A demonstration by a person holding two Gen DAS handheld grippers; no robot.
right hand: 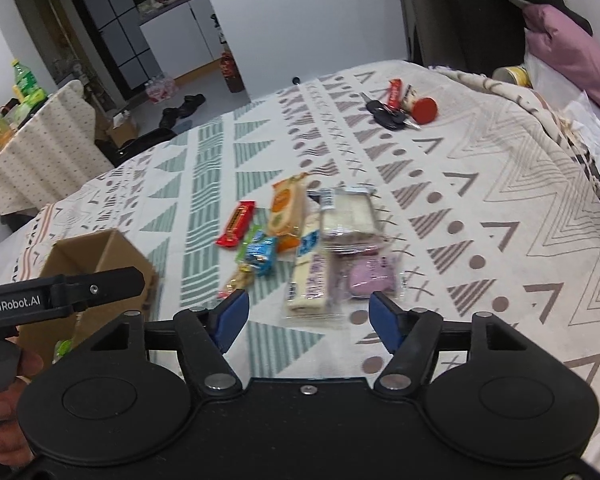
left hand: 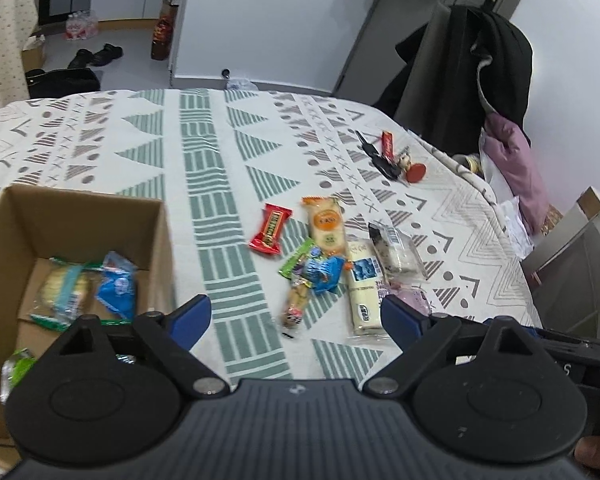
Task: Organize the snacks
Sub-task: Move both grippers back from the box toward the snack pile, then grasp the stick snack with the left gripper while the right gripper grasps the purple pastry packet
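Hovering over the patterned tablecloth, your left gripper has its jaws spread wide w/ nothing between them. Cardboard box sits just left of the left finger; inside it are a round cracker pack and a blue wrapper. Straight ahead of the jaws lies the snack pile: red candy bar, orange-topped cracker pack, blue candy and a long cream bar close to the right finger.

Your right gripper is also wide open, empty. Cream bar lies just ahead between its fingers, purple snack near the right finger, clear-wrapped white cake further out. Keys w/ a red tag sit well beyond the pile. Left gripper's handle shows at the left edge, box behind it.
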